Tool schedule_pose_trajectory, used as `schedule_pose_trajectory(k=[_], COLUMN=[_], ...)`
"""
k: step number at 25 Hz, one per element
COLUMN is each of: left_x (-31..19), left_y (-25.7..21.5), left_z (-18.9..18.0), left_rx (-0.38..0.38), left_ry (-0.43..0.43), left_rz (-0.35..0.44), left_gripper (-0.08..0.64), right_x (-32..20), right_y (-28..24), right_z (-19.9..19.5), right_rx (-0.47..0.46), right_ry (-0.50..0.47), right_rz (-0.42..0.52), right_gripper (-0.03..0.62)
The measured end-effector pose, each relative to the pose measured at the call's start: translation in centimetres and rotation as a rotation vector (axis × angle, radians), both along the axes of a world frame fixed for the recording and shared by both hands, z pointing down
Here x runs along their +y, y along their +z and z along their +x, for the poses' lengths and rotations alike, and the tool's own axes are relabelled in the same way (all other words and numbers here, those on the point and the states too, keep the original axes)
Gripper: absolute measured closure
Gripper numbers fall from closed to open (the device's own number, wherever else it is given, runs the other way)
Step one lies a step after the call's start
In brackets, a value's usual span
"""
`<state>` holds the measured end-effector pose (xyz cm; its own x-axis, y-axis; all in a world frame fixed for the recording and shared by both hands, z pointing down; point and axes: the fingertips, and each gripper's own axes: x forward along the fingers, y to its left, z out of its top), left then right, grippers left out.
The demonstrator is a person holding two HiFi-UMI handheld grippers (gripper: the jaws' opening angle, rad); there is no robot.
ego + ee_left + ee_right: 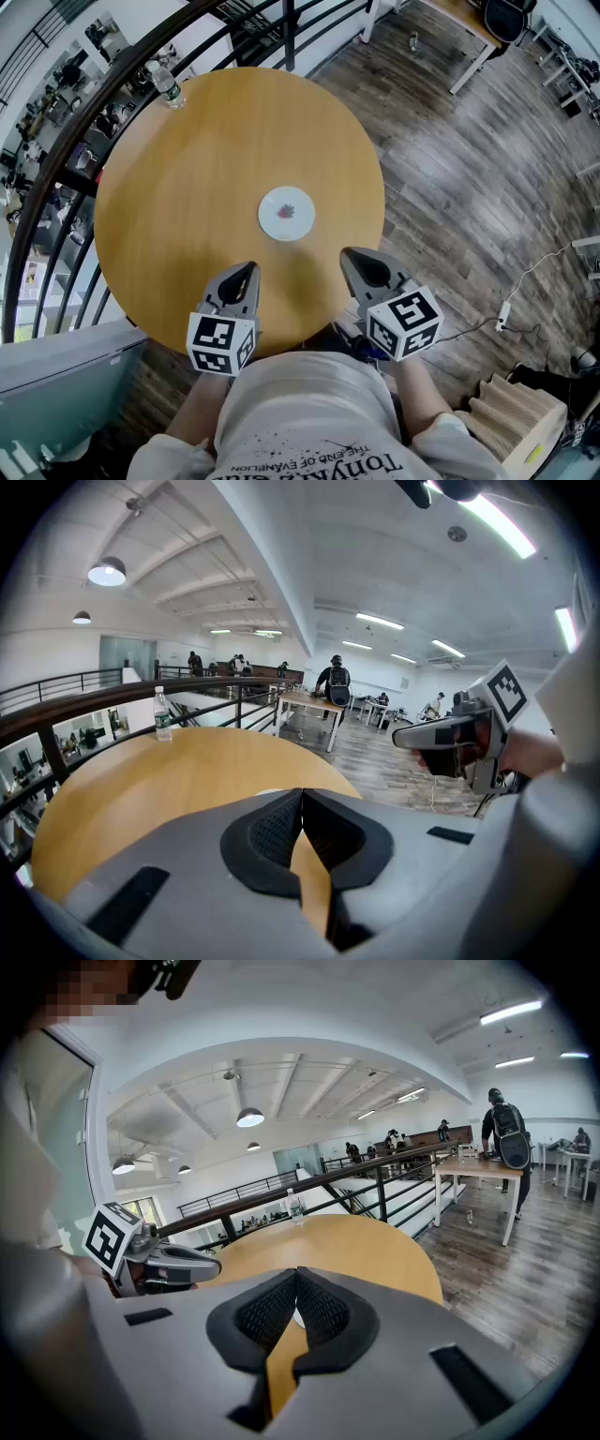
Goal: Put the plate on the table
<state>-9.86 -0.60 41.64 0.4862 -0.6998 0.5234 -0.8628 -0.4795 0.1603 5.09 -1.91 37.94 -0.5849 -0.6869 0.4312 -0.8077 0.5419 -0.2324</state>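
A small white plate [286, 214] with a red mark lies flat near the middle of the round wooden table [178, 197]. My left gripper [249, 269] hovers over the table's near edge, short of the plate and to its left. Its jaws are shut with nothing between them [302, 795]. My right gripper [351, 255] sits at the near right edge, also short of the plate, shut and empty [297, 1275]. In the right gripper view a sliver of the plate [299, 1317] shows behind the closed pads.
A clear water bottle [166, 84] stands at the table's far left rim, beside a dark curved railing [56, 159]. Wooden floor [469, 178] lies to the right, with a white desk [464, 28] and a cable [525, 281]. People stand far off in the room.
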Motion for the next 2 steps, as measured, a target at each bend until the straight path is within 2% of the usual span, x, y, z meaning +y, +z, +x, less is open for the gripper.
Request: schedule_pose_trajectory(k=[2], left_x=[0.24], left_y=[0.11], left_z=[-0.09], left_rx=[0.000], left_ry=[-0.002], left_rz=[-0.004], left_gripper=[0.535], right_x=[0.14], right_y=[0.02], right_z=[-0.02], right_rx=[0.000], right_ry=[-0.001], right_rz=[-0.002], right_gripper=[0.568])
